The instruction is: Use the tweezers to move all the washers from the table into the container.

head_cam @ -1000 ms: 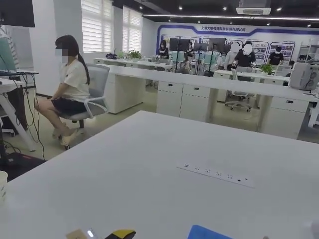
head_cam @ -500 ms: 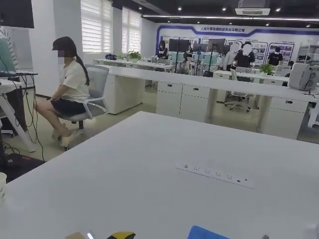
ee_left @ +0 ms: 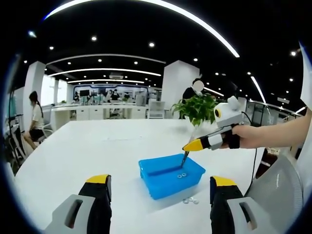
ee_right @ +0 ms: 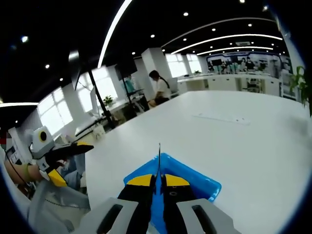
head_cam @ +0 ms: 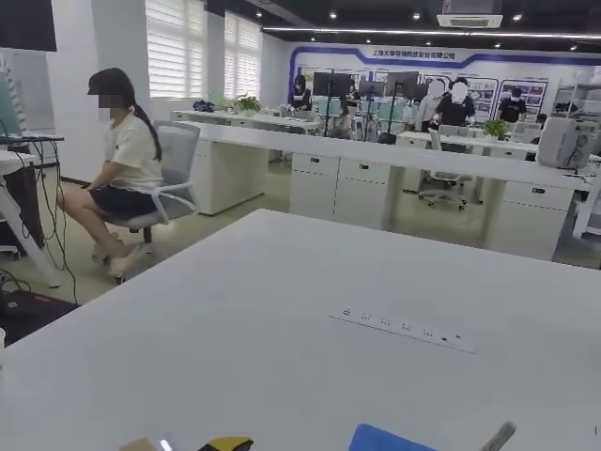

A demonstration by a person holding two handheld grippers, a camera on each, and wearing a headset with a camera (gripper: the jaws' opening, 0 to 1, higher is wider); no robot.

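Logged white table (head_cam: 235, 310), broad and flat, with a socket strip (head_cam: 404, 329) set flush into the top toward the far side. Noted blue container (ee_left: 170, 175) sitting directly on the surface. Spotted a few loose washers (ee_left: 190, 200) on the tabletop just beside the container's near corner.

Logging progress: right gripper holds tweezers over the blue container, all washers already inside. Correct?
No. The left gripper view shows washers on the table beside the blue container; others lie inside. The right gripper does hold the tweezers over it.
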